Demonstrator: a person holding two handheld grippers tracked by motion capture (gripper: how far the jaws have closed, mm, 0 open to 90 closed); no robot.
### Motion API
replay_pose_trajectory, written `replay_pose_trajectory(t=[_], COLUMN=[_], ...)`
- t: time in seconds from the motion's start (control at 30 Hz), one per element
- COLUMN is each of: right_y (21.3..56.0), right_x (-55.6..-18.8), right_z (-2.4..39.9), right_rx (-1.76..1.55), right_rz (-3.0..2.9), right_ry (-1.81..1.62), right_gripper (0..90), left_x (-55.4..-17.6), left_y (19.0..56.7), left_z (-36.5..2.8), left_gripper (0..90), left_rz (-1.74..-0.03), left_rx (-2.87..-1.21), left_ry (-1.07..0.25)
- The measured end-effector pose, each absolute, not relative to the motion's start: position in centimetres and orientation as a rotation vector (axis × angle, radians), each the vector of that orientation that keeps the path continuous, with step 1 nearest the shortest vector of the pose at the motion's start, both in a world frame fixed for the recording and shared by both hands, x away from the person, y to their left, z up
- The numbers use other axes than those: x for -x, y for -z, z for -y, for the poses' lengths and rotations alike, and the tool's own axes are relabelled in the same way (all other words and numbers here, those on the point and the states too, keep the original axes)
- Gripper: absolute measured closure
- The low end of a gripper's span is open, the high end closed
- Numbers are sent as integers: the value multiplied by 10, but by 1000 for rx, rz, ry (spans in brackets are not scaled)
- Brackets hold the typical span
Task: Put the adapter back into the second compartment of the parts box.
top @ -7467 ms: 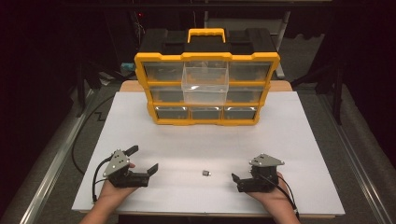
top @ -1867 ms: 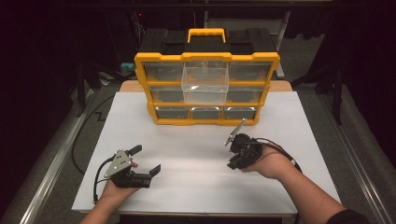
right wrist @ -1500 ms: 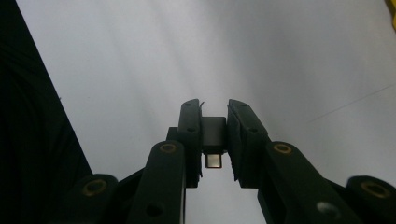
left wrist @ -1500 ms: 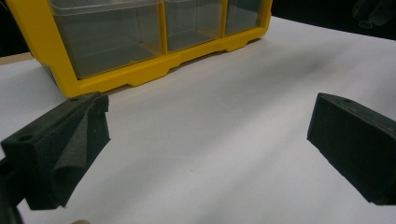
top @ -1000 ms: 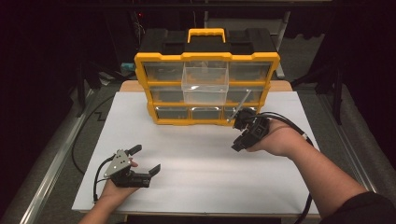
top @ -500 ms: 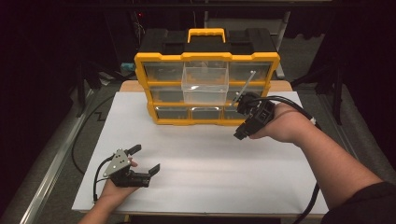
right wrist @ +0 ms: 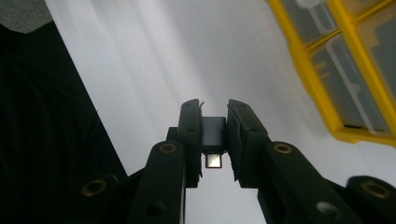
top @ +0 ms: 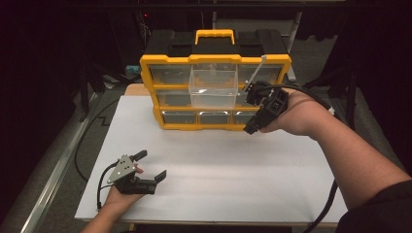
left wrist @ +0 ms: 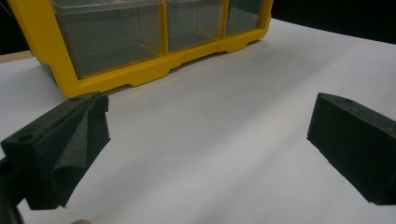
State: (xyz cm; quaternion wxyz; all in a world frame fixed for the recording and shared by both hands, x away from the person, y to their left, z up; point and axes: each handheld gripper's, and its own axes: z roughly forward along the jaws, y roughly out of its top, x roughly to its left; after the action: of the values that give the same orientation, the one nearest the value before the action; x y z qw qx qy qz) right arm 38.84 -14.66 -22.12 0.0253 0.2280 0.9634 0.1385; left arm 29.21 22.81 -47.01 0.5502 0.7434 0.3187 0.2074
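The small dark adapter [right wrist: 214, 133], with a metal plug end facing the camera, is pinched between the two jaws of the right gripper [right wrist: 214, 140], as the right gripper view shows. In the high view this right gripper [top: 257, 104] is held up at about 2 o'clock on the white table [top: 218, 160], just beside the right part of the yellow organizer [top: 214, 92]. The pulled-out clear drawer [top: 214, 87] lies toward 9 o'clock from the gripper, near it, and it is probably the place for the adapter. The long axis of the adapter is seen along the jaws. The left gripper [top: 138, 174] is rested at 7 o'clock, its jaws spread wide and nothing between them, well apart from the organizer.
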Motion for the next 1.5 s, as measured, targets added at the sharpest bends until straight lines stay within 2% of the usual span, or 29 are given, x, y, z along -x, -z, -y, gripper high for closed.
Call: replay_pose_trajectory(t=[0.33, 1.13, 1.5], right_y=[187, 133, 126], right_x=[-394, -417, -439], right_z=[145, 121, 96], right_rx=[-690, -651, -628], right_rz=[-2959, -2909, -2900], right_ry=[-452, -477, -463], right_gripper=[775, 774, 774], left_x=[-293, -291, -290], left_y=[470, 470, 470], left_z=[-227, -229, -229], left_gripper=[1, 1, 1], left_rz=[-750, -751, -754], left_rx=[-1755, -1752, -1751], left_ry=[-487, -489, -488])
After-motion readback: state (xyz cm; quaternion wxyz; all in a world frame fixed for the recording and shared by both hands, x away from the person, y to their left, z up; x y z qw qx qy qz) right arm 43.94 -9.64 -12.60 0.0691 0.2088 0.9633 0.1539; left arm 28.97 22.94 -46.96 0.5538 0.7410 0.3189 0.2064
